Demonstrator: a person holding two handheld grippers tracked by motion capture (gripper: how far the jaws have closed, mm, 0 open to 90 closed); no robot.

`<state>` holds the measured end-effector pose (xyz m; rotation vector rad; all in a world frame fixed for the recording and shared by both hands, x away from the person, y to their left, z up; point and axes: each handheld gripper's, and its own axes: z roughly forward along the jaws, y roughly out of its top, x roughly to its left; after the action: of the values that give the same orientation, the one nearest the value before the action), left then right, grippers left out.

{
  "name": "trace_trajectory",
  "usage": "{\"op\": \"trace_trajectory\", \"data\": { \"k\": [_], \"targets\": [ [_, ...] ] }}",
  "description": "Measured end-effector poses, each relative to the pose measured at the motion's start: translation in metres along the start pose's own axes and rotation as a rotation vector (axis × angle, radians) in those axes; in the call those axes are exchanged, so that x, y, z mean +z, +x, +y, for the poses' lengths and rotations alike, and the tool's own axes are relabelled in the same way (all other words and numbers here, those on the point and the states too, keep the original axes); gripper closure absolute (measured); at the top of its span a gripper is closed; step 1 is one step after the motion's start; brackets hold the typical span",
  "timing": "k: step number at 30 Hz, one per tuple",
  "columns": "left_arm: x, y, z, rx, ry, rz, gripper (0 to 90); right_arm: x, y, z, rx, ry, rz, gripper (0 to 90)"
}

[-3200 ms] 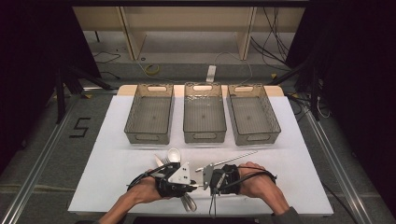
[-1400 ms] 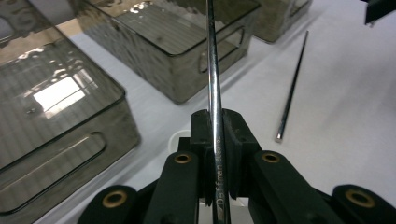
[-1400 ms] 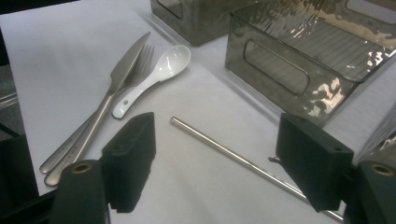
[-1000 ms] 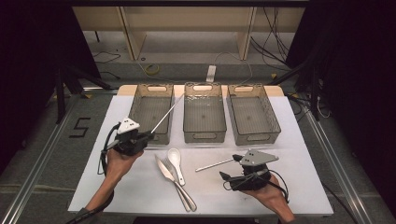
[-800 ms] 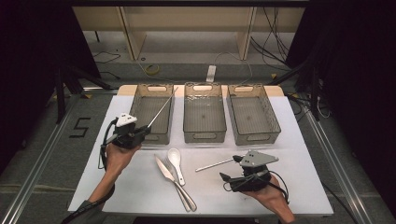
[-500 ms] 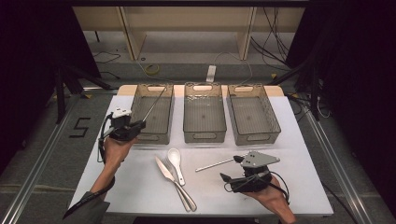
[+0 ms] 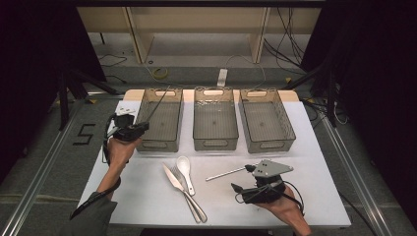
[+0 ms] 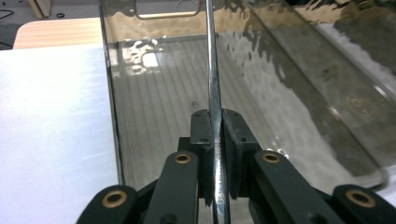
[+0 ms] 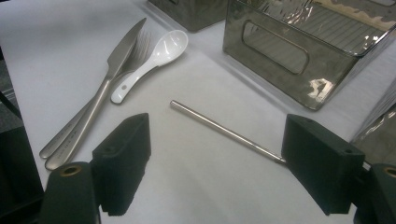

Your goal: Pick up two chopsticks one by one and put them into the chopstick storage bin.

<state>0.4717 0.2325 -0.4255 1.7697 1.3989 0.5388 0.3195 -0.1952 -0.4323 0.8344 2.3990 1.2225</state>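
My left gripper [image 7: 140,127] is shut on a thin metal rod [image 7: 158,104] at the left edge of the left clear bin [image 7: 162,143]. The rod slants up and away over that bin. In the left gripper view the rod [image 8: 212,70] runs straight up from my closed jaws [image 8: 215,116] above the bin's ribbed floor [image 8: 154,121]. My right gripper [image 7: 243,178] stands open near the front right of the table. A second metal rod [image 7: 225,173] lies on the white tabletop in front of it. In the right gripper view this rod [image 9: 219,130] lies between the wide-apart jaws [image 9: 215,140], untouched.
A knife [image 7: 174,181], a fork [image 7: 189,194] and a white spoon [image 7: 184,166] lie together at the table's middle front. Two more clear bins, middle [image 7: 215,143] and right [image 7: 269,146], stand in a row at the back. The nearest bin's wall [image 9: 280,51] is close ahead of the right gripper.
My left gripper has carried its rod away from me and a little leftward, to the left bin's side. The right gripper and the rod before it have stayed put.
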Motion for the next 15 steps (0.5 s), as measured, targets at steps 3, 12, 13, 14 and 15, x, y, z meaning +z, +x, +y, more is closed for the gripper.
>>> {"op": "trace_trajectory", "data": {
  "k": [3,12,13,14,15],
  "targets": [
    [0.004,0.003,-0.001,0.004,0.014,0.011,82.9,0.000,0.000,0.000,-0.001,0.001,0.000,25.1],
    [0.012,0.005,0.000,-0.015,0.027,0.025,82.3,0.001,0.001,0.000,-0.006,0.005,0.005,25.6],
    [0.012,0.004,0.001,-0.018,0.024,0.027,82.1,0.002,0.001,0.000,-0.008,0.006,0.006,25.5],
    [0.012,0.004,0.001,-0.019,0.028,0.022,74.5,0.002,0.001,0.001,-0.009,0.009,0.008,25.5],
    [0.013,0.003,0.002,-0.023,0.041,0.015,74.5,0.002,0.001,0.001,-0.009,0.009,0.008,25.5]
  ]
}}
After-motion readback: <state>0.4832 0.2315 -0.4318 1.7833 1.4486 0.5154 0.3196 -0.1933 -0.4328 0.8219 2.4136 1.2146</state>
